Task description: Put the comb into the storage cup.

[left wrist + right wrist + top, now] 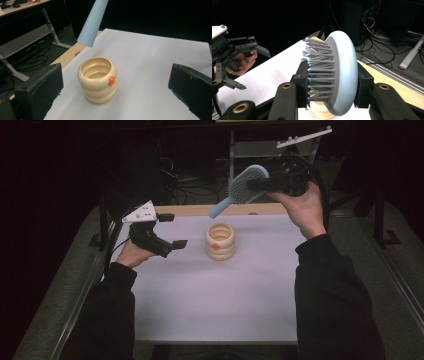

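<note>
A light blue hairbrush [247, 185] with grey bristles is held up in the air at the back right. My right gripper [261, 183] is shut on its head, and the handle [92, 22] slants down toward the cup. In the right gripper view the two jaws press on the bristle side and the back of the brush head [342, 75]. A cream ringed cup [220, 241] with an orange spot stands upright on the white table [210, 300]. My left gripper [175, 230] hovers left of the cup, open, its fingers [37, 92] wide apart with nothing between them.
A wooden strip [190, 210] runs along the table's far edge. Behind it are desk legs and cables [37, 57] on the dark floor. The person's dark sleeves [330, 290] come in over the table's near corners.
</note>
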A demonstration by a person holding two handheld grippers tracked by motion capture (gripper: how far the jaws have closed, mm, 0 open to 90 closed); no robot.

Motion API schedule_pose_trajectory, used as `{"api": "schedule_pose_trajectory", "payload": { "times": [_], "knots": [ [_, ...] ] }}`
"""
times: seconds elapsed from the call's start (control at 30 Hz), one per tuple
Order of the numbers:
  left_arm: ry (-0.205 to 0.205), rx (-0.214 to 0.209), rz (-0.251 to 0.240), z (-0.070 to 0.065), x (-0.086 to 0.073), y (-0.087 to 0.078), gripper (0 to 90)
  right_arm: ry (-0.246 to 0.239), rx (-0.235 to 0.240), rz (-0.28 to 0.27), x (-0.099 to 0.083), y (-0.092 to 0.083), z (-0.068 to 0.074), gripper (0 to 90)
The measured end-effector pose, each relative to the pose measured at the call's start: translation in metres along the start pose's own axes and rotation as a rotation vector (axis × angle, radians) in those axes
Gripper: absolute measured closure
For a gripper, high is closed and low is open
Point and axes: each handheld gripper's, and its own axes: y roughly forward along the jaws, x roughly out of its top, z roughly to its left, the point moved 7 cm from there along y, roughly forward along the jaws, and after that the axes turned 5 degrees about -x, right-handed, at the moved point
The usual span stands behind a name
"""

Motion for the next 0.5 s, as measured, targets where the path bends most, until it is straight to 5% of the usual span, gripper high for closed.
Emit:
{"api": "schedule_pose_trajectory", "payload": {
  "times": [0.5],
  "knots": [
    [-0.039, 0.019, -0.030, 0.003, -0.027, -0.014, 0.0, 0.021, -0.012, 0.030, -0.019, 0.014, -0.013, 55.9]
  ]
}}
